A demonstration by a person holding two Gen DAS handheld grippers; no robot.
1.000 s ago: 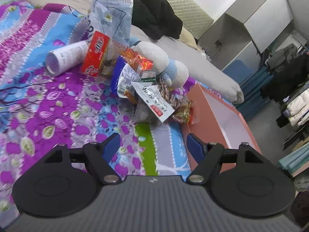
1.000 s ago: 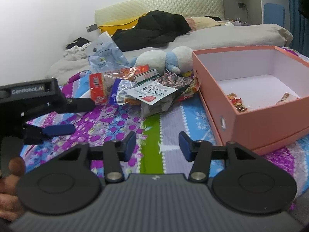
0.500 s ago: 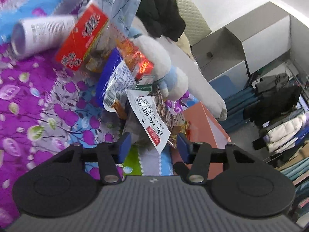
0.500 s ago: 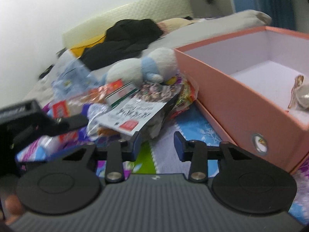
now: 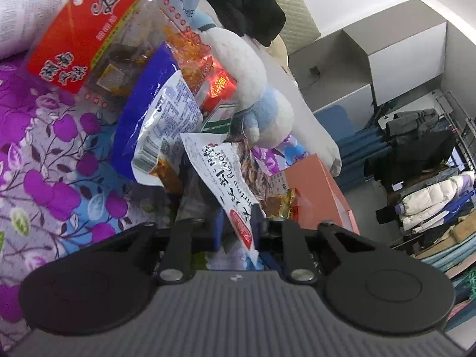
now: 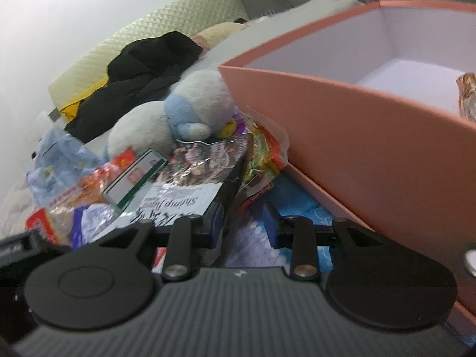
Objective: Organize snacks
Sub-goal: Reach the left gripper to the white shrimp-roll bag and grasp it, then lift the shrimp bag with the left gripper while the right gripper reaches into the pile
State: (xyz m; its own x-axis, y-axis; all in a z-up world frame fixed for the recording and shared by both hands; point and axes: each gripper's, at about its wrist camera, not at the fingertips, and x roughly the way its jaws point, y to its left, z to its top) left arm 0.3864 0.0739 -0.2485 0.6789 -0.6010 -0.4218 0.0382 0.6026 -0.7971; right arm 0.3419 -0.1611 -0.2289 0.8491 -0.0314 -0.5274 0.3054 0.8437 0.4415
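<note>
A heap of snack packets lies on the flowered bedspread [image 5: 44, 178]: a white shrimp-flavour packet [image 5: 226, 184], a blue packet [image 5: 151, 119] and a red-labelled packet [image 5: 86, 29]. My left gripper [image 5: 236, 232] has its fingers either side of the white packet's lower corner, with a narrow gap between them. My right gripper [image 6: 242, 223] is open, low over the bed at the edge of the heap, its left finger against the white packet [image 6: 166, 205]. The pink box [image 6: 357, 136] stands to the right with a wrapped snack [image 6: 467, 95] inside.
A white and blue plush toy [image 5: 253, 83] [image 6: 178, 113] lies behind the heap. A black garment [image 6: 142, 68] lies on the pillows at the headboard. A white tube [image 5: 17, 29] lies at the far left. Wardrobe and clothes racks stand beyond the bed.
Both grippers have moved forward into the snack heap. The left gripper's fingers have narrowed around the white packet's corner. The right gripper has dropped lower, close beside the pink box.
</note>
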